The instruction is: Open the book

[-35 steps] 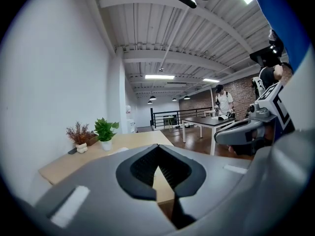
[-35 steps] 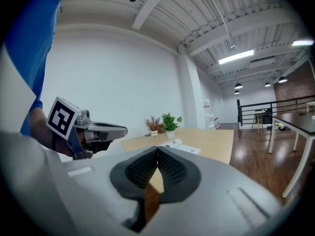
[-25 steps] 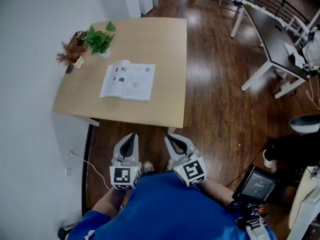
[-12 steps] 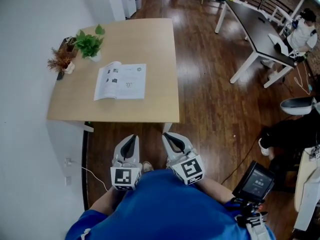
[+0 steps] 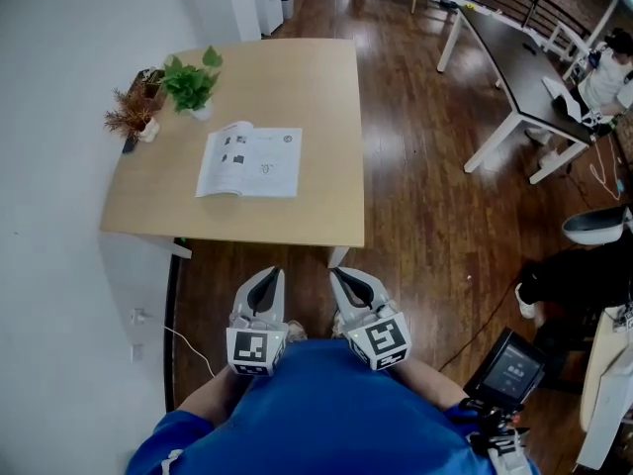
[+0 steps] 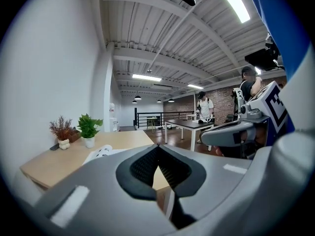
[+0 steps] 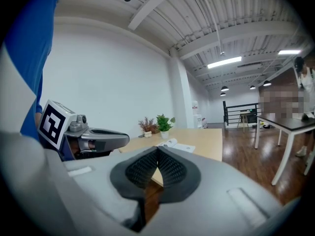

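Observation:
The book (image 5: 249, 162) lies open on the wooden table (image 5: 297, 77), its white printed pages facing up; it also shows in the left gripper view (image 6: 101, 153) and the right gripper view (image 7: 173, 144). Both grippers hang close to the person's body, short of the table's near edge and well apart from the book. My left gripper (image 5: 265, 283) is shut with nothing between its pads. My right gripper (image 5: 345, 282) is shut too and holds nothing.
A green potted plant (image 5: 191, 82) and a small dried plant (image 5: 132, 119) stand at the table's far left edge by the white wall. Dark wood floor surrounds the table. A long dark desk (image 5: 514, 57) with a seated person stands at the right.
The view has shifted slightly, so the table and book sit a little differently in the picture. Both grippers stay shut near the body; the book has not moved on the table.

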A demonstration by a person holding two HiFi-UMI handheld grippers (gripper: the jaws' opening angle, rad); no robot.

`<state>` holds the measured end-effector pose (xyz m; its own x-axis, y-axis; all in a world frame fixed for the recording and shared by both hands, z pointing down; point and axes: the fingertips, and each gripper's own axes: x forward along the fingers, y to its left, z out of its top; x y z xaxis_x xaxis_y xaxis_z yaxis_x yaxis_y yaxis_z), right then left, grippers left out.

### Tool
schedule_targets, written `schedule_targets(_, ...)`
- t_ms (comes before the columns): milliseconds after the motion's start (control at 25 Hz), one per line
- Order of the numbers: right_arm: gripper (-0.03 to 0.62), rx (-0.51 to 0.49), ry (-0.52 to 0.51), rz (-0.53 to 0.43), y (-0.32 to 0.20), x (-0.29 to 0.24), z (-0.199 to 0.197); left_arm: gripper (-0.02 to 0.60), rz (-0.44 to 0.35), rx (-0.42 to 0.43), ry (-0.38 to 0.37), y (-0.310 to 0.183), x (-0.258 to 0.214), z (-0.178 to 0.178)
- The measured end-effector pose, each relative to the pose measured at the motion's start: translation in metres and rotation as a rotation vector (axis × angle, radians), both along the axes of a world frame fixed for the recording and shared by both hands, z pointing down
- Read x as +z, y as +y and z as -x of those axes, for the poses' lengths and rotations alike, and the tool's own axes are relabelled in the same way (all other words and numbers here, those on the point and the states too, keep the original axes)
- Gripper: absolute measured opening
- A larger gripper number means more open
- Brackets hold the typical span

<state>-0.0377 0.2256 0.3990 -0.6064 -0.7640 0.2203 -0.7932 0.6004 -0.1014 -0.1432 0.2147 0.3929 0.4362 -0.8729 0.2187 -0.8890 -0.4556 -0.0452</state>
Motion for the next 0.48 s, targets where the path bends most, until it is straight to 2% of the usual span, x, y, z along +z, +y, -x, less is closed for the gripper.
schedule_targets(480,0.003,-0.003,0.012,0.005,-0.0021,0.0015,0.0002,0.006,0.024,0.003,-0.008,0.0036,0.0063,-0.0013)
